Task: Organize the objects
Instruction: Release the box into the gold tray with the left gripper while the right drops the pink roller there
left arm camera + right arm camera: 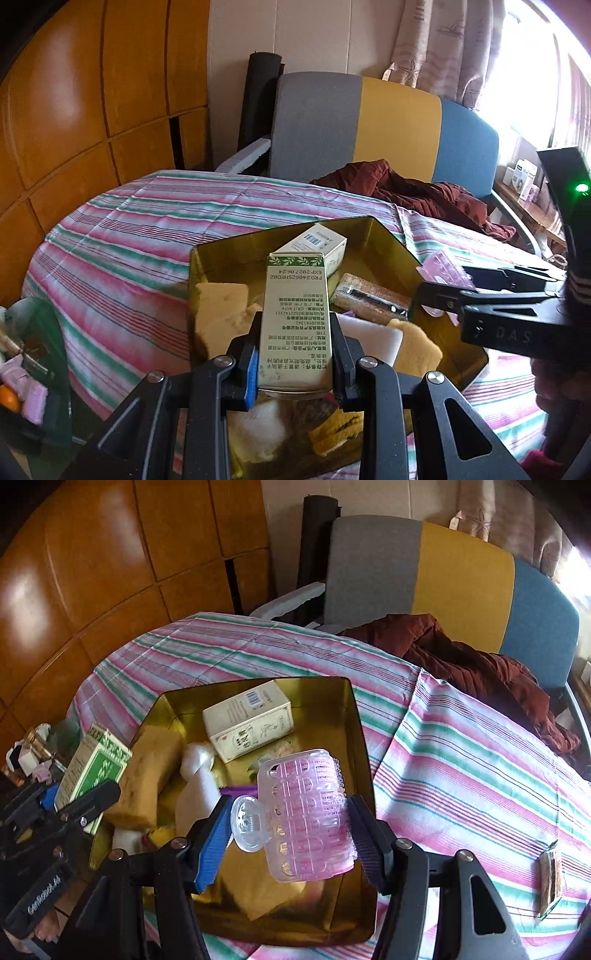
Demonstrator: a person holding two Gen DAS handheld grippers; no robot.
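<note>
Holding stock over a gold tin (pixel 354 716) on a striped bedspread (pixel 461 760).

Item 1: left gripper (pixel 293 354), clamped on a tall green-and-cream carton (pixel 293 314), upright above the tin's near-left part.

Item 2: right gripper (pixel 288 834), clamped on a pink clear-cased hair roller (pixel 306 816), above the tin's near-right part.

Contents already in the tin: cream carton (pixel 247 725), yellow sponges (pixel 147 775), white bottle (pixel 195 790).

Risks: the tall carton, gripped low, may pivot or topple onto the sponges on release. The roller could roll or bounce out over the rim. The grippers sit near each other and may knock together.
</note>
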